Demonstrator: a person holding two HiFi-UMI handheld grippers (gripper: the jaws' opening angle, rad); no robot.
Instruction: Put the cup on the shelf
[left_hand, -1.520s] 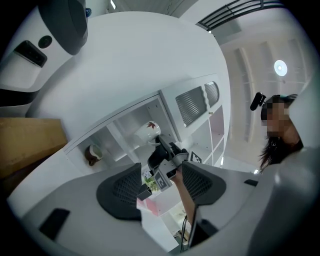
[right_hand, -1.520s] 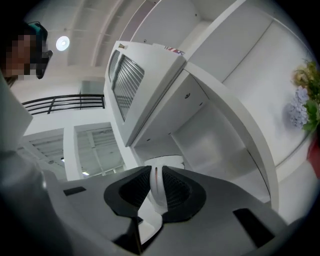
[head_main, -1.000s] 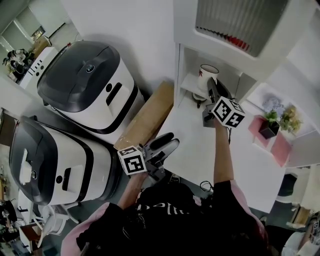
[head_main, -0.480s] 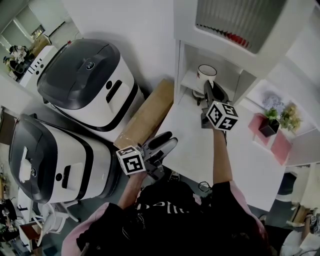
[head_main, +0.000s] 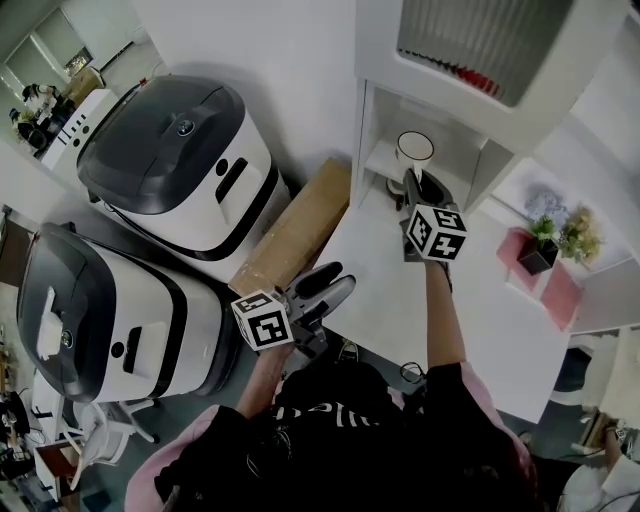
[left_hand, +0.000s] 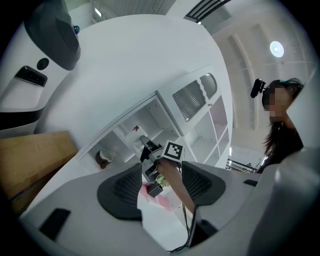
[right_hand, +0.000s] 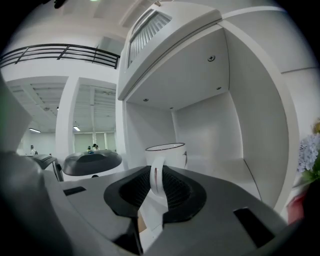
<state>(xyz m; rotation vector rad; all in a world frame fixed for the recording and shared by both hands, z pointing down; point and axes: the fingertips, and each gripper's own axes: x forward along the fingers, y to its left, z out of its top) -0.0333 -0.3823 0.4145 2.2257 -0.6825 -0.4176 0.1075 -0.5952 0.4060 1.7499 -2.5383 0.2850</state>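
Note:
The white cup (head_main: 414, 148) with a dark rim sits in the lower cubby of the white shelf unit (head_main: 372, 160). My right gripper (head_main: 411, 184) reaches in from the front and is shut on its handle. In the right gripper view the handle (right_hand: 156, 176) stands upright between the pads, with the cup (right_hand: 169, 152) just beyond and the shelf board (right_hand: 227, 169) under it. I cannot tell whether the cup touches the board. My left gripper (head_main: 332, 287) hangs open with nothing between its jaws over the table's near left corner. From the left gripper (left_hand: 160, 176) view, the cup (left_hand: 134, 130) shows far off.
Two big white appliances with dark lids (head_main: 180, 165) (head_main: 95, 320) stand at the left, and a long cardboard box (head_main: 297, 232) lies beside the white table (head_main: 440, 320). Pink boxes with small plants (head_main: 542, 258) sit at the right. A small brown object (left_hand: 103, 159) lies below the cubby.
My right gripper has carried the cup up and slightly left, deeper into the cubby. The left gripper has stayed where it was.

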